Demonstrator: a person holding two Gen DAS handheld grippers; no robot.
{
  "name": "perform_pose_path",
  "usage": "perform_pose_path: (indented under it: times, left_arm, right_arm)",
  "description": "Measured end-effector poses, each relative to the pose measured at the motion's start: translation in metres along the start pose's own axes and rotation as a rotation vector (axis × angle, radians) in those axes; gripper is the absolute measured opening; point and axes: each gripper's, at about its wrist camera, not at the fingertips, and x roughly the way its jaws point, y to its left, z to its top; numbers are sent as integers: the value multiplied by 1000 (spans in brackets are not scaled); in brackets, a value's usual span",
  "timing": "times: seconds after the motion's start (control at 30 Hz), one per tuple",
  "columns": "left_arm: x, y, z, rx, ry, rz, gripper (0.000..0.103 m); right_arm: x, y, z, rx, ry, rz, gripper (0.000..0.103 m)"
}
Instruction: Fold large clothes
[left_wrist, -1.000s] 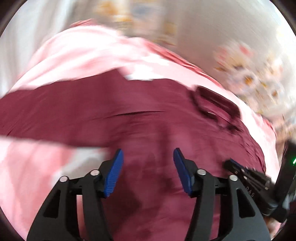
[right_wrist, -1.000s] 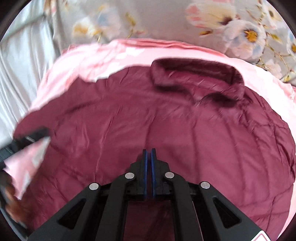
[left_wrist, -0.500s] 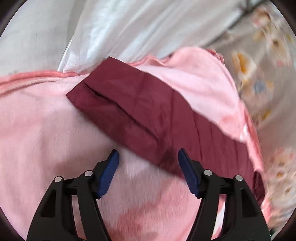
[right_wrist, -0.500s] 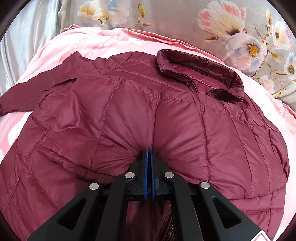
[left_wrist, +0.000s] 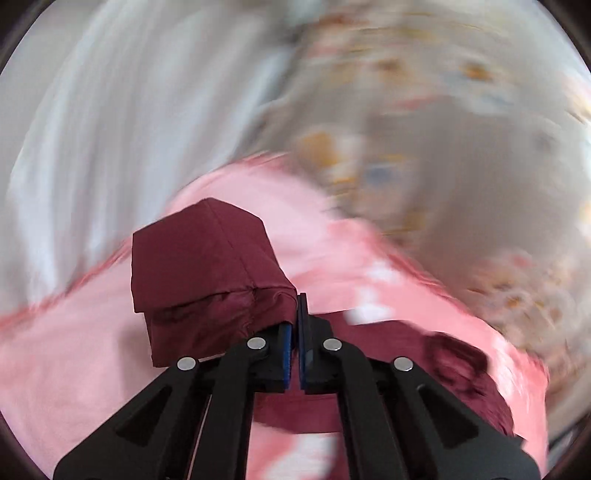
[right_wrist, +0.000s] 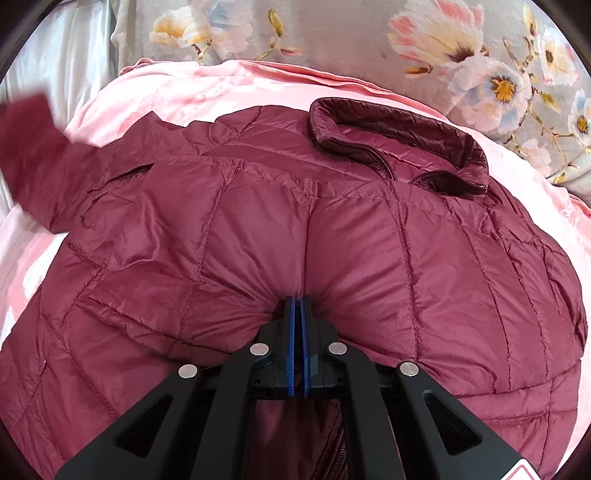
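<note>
A maroon quilted puffer jacket (right_wrist: 332, 236) lies spread on a pink blanket (right_wrist: 207, 92), collar (right_wrist: 399, 147) at the far right. My right gripper (right_wrist: 300, 306) is shut on a pinch of the jacket's body at the middle. My left gripper (left_wrist: 296, 314) is shut on the cuff end of the jacket's sleeve (left_wrist: 207, 273) and holds it lifted above the blanket. The raised sleeve shows blurred at the left edge of the right wrist view (right_wrist: 33, 147). The rest of the jacket lies low right in the left wrist view (left_wrist: 443, 369).
A grey floral bedcover (right_wrist: 369, 33) lies beyond the pink blanket (left_wrist: 74, 350). White cloth (right_wrist: 55, 66) hangs at the far left. The left wrist view is motion-blurred.
My left gripper went from open over the sleeve to shut on its cuff and has lifted it. The right gripper stays shut on the jacket's body.
</note>
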Motion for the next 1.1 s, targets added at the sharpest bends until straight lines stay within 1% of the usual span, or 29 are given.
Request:
perform_pose_path:
  times: [0.03, 0.07, 0.1, 0.13, 0.2, 0.23, 0.3, 0.4, 0.43, 0.53, 0.63, 0.73, 0.8, 0.83, 0.87, 0.9, 0.93, 0.97, 1.0, 1.03, 1.07, 1.1]
  left_arm:
    - [-5, -24, 4, 49, -14, -32, 1]
    - [-11, -58, 7, 111, -26, -87, 1]
    - [-15, -91, 9, 159, -29, -141, 1]
    - [-19, -114, 9, 190, -26, -182, 1]
    - [-20, -170, 2, 265, -6, -272, 1]
    - [-19, -191, -4, 289, 13, -305, 1]
    - [-10, -236, -24, 341, 69, -366, 1]
    - [12, -279, -60, 387, 149, -399, 1]
    - [27, -296, -80, 406, 202, -406, 1]
    - [63, -322, -131, 438, 326, -387, 1]
    - [89, -328, -180, 460, 425, -354, 1]
    - [108, -331, -218, 478, 499, -323, 1]
    - [114, -327, -238, 476, 536, -309, 1]
    - [114, -325, -242, 472, 545, -310, 1]
    - [117, -325, -246, 463, 550, -314, 4]
    - [117, -323, -248, 452, 551, -327, 4]
    - [116, -320, -249, 434, 549, -340, 12]
    - [115, -318, -249, 421, 550, -349, 40]
    - [113, -315, -247, 401, 550, -364, 61]
    - [106, -307, -242, 358, 526, -378, 87]
    - [99, -300, -237, 320, 493, -392, 93]
    - [91, -292, -230, 287, 465, -412, 93]
  right_arm:
    - [0, -2, 0, 9, -1, 9, 3]
    - [-1, -3, 0, 20, -2, 21, 3]
    - [-2, -8, 0, 46, -7, 51, 3]
    - [-4, -15, 0, 80, -13, 87, 3]
    - [-12, -30, -1, 158, -31, 154, 3]
    - [-20, -42, -2, 205, -46, 184, 3]
    - [-37, -62, -7, 258, -72, 198, 4]
    - [-60, -98, -19, 319, -86, 177, 5]
    - [-68, -115, -27, 340, -87, 155, 5]
    - [-83, -145, -46, 369, -86, 100, 7]
    - [-92, -171, -69, 405, -77, 60, 10]
    - [-94, -186, -79, 433, -74, 56, 10]
    - [-93, -188, -79, 442, -78, 68, 13]
    - [-92, -188, -78, 442, -82, 80, 14]
    - [-92, -188, -75, 440, -88, 85, 22]
    - [-93, -188, -73, 440, -98, 86, 37]
    - [-94, -186, -70, 437, -122, 84, 44]
    - [-95, -185, -67, 430, -139, 78, 53]
    - [-96, -184, -64, 425, -149, 75, 55]
    - [-97, -183, -61, 420, -160, 75, 56]
    - [-98, -183, -58, 419, -168, 80, 57]
    - [-98, -182, -54, 418, -174, 85, 59]
